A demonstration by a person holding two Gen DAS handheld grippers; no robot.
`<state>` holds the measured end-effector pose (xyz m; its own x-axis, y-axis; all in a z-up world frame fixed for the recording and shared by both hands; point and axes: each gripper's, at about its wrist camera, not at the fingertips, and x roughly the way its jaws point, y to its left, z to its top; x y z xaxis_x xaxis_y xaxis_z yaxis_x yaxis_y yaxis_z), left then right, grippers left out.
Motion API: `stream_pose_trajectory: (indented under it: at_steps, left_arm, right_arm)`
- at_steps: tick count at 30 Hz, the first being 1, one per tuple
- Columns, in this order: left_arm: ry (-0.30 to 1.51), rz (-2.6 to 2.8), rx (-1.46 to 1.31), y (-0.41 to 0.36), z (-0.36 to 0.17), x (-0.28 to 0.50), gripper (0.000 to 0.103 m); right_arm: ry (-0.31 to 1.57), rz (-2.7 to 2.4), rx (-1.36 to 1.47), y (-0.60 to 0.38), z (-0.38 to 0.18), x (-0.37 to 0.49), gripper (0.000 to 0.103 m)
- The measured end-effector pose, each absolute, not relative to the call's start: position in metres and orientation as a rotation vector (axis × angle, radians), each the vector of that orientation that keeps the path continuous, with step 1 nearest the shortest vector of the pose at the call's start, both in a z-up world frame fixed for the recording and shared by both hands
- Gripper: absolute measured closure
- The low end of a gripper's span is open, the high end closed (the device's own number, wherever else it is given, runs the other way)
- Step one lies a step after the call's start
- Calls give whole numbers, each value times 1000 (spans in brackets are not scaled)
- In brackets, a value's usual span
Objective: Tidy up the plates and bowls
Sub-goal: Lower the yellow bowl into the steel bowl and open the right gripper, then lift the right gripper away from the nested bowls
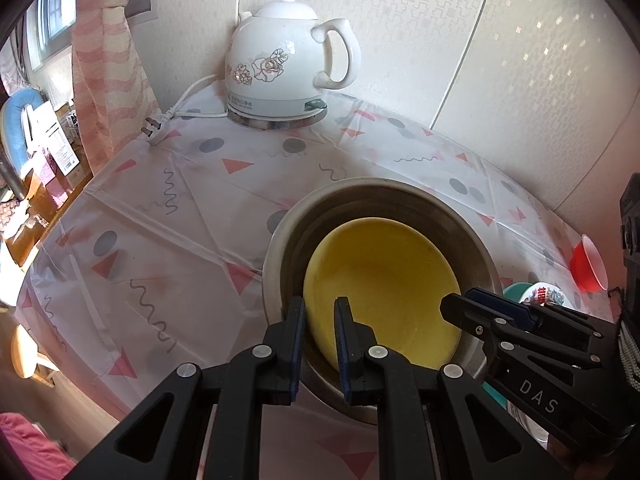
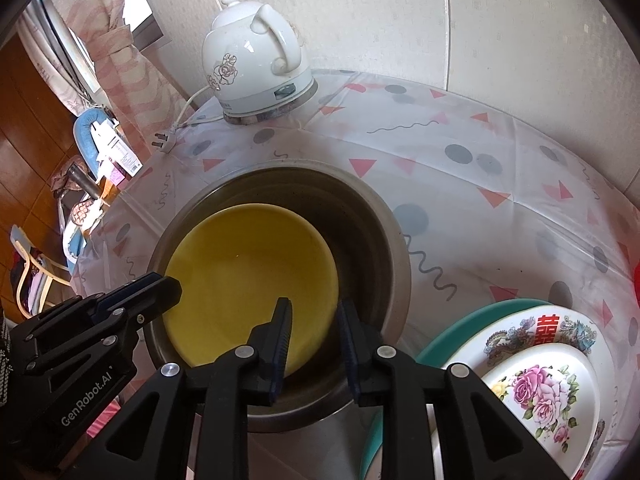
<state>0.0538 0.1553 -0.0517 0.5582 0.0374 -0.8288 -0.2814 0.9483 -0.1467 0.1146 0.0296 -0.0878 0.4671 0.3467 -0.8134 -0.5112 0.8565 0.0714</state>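
Note:
A yellow plate (image 1: 384,288) lies tilted inside a steel basin (image 1: 400,196) on the table; both also show in the right wrist view, the yellow plate (image 2: 248,280) and the basin (image 2: 376,232). My left gripper (image 1: 320,320) is open, its jaws either side of the plate's left rim. My right gripper (image 2: 314,320) is open over the plate's right rim. Each gripper shows in the other's view, the right gripper (image 1: 472,304) and the left gripper (image 2: 160,284). A floral white plate (image 2: 544,380) lies on a teal plate (image 2: 472,320) at right.
A white electric kettle (image 1: 288,56) stands at the back by the wall, its cord and plug (image 1: 154,128) lying on the patterned tablecloth (image 1: 180,216). A red bowl (image 1: 588,264) sits at far right. The table's left edge drops to the floor.

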Motion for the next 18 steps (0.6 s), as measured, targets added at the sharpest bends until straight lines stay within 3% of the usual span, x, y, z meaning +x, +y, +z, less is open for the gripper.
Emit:
stream_pose_trajectory:
  at_steps: [18]
  left_arm:
    - [928, 184, -225, 142, -38, 45, 89]
  right_arm:
    - [908, 530, -124, 8, -75, 104, 79]
